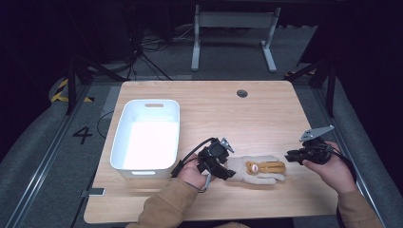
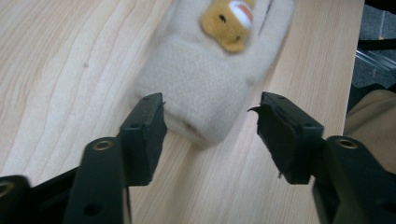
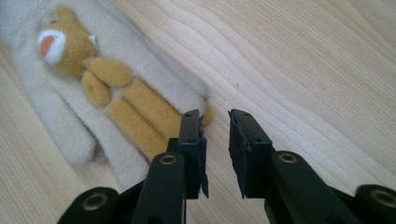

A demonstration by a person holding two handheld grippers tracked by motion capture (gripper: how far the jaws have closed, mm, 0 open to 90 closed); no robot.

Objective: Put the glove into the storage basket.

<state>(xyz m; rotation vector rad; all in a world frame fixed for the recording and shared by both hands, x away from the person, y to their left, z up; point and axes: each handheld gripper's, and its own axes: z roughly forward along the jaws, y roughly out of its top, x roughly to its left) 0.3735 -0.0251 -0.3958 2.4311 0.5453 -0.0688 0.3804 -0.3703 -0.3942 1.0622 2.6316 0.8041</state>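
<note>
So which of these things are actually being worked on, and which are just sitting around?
Probably in the job:
- cream glove with a bear, lying flat
- left gripper, open around its cuff
- right gripper, slightly open by its fingertips
- white bin, possibly the destination

Just lying about:
- table hole cap
- desk frame behind

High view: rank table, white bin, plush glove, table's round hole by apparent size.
1. table
2. white bin
3. plush glove
4. round hole

None are close; the gaps are clear despite the hole lying farther from the camera.
</note>
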